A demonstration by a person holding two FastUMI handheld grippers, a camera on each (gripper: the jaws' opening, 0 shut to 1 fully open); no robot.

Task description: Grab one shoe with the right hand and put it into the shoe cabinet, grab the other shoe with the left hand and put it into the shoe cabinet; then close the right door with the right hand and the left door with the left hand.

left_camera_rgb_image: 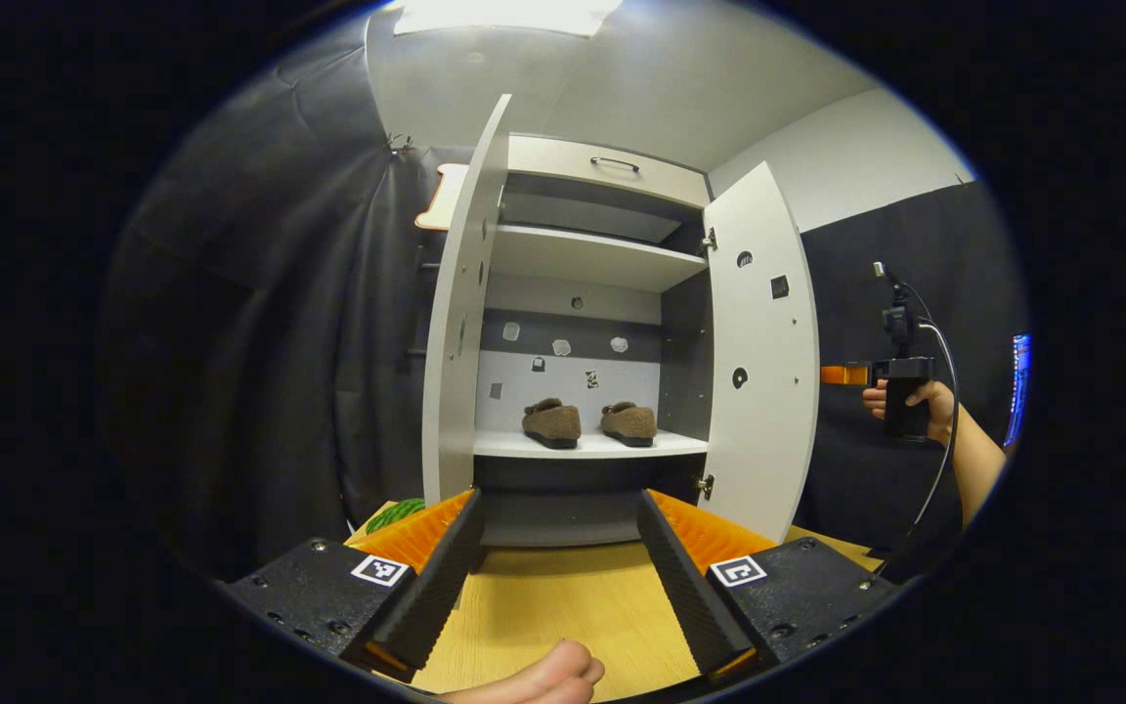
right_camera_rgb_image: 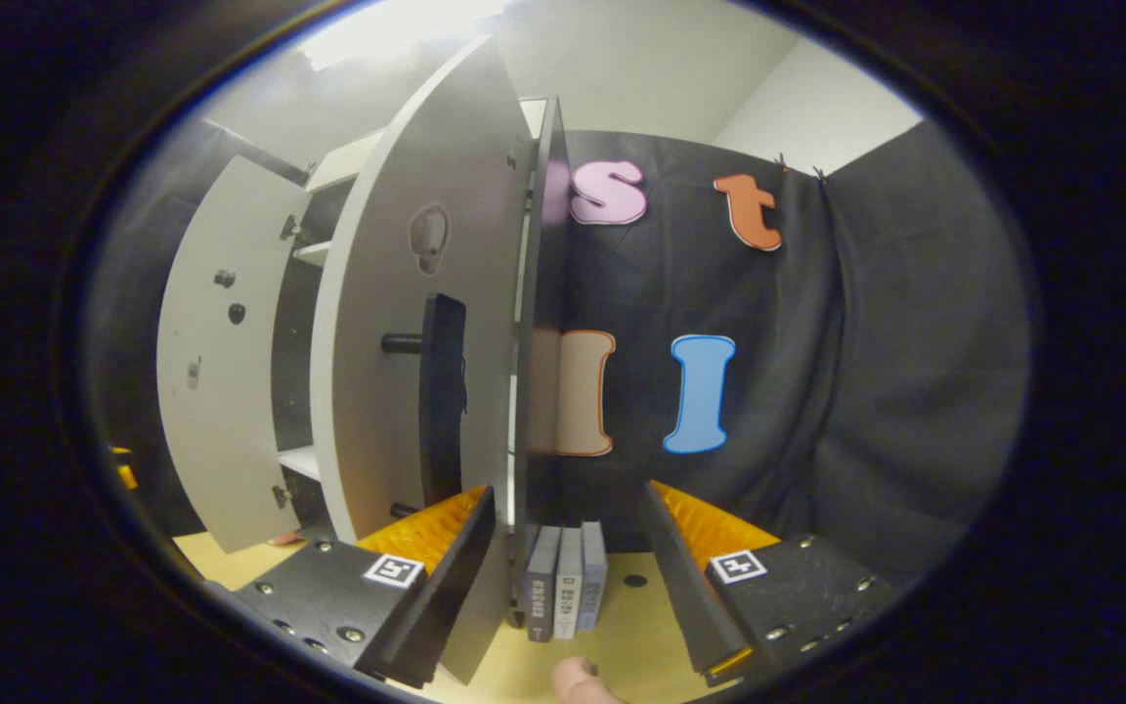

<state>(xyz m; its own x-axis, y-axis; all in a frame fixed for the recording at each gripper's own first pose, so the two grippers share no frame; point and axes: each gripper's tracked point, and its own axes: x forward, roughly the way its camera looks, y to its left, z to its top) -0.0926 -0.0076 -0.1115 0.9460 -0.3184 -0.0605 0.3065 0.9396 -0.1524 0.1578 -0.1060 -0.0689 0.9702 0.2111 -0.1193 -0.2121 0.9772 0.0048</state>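
Two brown shoes, one on the left (left_camera_rgb_image: 552, 422) and one on the right (left_camera_rgb_image: 628, 422), stand side by side on the lower shelf (left_camera_rgb_image: 587, 445) of the shoe cabinet (left_camera_rgb_image: 592, 254), toes toward the back panel and not touching each other. Above them an upper shelf (left_camera_rgb_image: 592, 256) is bare, and above that a drawer front carries a dark handle (left_camera_rgb_image: 615, 163). The left door (left_camera_rgb_image: 457, 323) and the right door (left_camera_rgb_image: 763, 352) both stand wide open, swung out from the cabinet's sides. The cabinet rests on a light wooden table (left_camera_rgb_image: 563, 596).

In the left gripper view the left gripper (left_camera_rgb_image: 563, 577) sits in front of the cabinet, facing its open interior, jaws spread wide with nothing between them. Right of the open right door, a hand (left_camera_rgb_image: 920, 406) holds the other gripper's handle, from which a cable hangs.

In the right gripper view the right gripper (right_camera_rgb_image: 573, 572) is beside the cabinet's right door (right_camera_rgb_image: 426, 332), near its outer face and dark vertical handle (right_camera_rgb_image: 444, 391); its jaws are spread wide and hold nothing, the door's edge lying between them. Three upright books (right_camera_rgb_image: 568, 579) stand on the table (right_camera_rgb_image: 622, 626) at the cabinet's base. The left door (right_camera_rgb_image: 221, 362) shows farther off.
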